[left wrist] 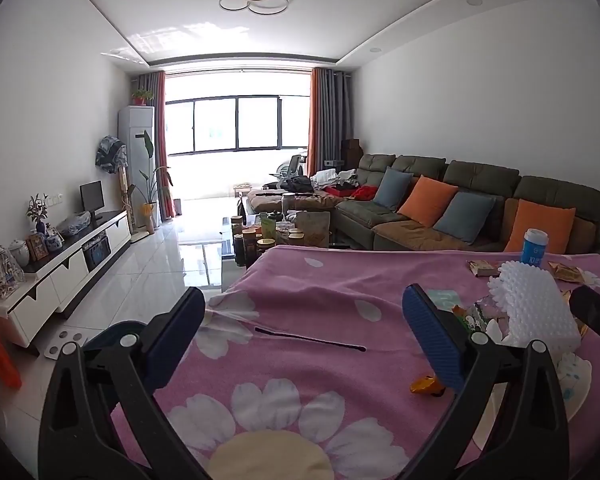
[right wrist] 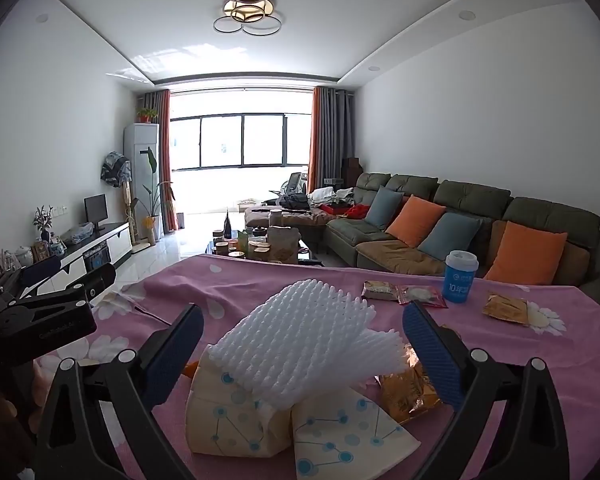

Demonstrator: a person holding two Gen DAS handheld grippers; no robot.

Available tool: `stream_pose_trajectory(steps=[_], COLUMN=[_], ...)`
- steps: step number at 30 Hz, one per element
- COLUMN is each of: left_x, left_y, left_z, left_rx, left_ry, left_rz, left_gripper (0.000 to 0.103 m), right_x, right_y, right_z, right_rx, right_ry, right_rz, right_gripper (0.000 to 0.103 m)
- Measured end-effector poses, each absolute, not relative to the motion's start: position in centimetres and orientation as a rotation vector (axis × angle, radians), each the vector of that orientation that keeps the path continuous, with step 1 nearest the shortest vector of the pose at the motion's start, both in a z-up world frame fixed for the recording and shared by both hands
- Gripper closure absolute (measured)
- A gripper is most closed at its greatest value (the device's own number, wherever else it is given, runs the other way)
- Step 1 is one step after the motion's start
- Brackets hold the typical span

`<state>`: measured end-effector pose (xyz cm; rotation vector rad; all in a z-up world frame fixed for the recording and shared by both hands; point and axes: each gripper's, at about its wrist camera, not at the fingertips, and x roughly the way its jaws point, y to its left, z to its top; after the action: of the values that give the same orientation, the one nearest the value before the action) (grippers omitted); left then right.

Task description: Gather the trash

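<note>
Trash lies on a table under a pink flowered cloth (left wrist: 300,292). A white foam net (right wrist: 304,340) rests on a torn tissue pack (right wrist: 240,416), and my right gripper (right wrist: 304,354) stands open around them without touching. A gold wrapper (right wrist: 408,392) lies by its right finger. Farther back are a blue cup (right wrist: 460,276), a red-edged wrapper (right wrist: 420,295) and a brown packet (right wrist: 506,307). My left gripper (left wrist: 308,334) is open over bare cloth with a thin black stick (left wrist: 312,338) between its fingers. An orange wrapper (left wrist: 426,384) lies near its right finger, and the foam net (left wrist: 536,308) is to its right.
Beyond the table stand a low coffee table (left wrist: 236,236) crowded with jars, a long sofa (left wrist: 480,216) with orange and blue cushions on the right, and a white TV cabinet (left wrist: 72,256) on the left. Glossy tiled floor (left wrist: 152,264) runs to the window.
</note>
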<state>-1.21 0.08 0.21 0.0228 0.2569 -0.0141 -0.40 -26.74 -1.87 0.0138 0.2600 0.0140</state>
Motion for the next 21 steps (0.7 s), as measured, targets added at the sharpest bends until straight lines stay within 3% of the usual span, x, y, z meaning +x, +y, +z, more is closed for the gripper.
stream_pose_trajectory(steps=[21], left_x=[-2.13], left_y=[-0.03], left_z=[0.34], left_rx=[0.025], left_ry=[0.215], left_rz=[-0.004], left_gripper=[0.006], right_x=[-0.82], right_y=[-26.54], right_z=[-1.72], right_rx=[0.024], right_ry=[0.258], right_rz=[0.007], right_gripper=[0.007])
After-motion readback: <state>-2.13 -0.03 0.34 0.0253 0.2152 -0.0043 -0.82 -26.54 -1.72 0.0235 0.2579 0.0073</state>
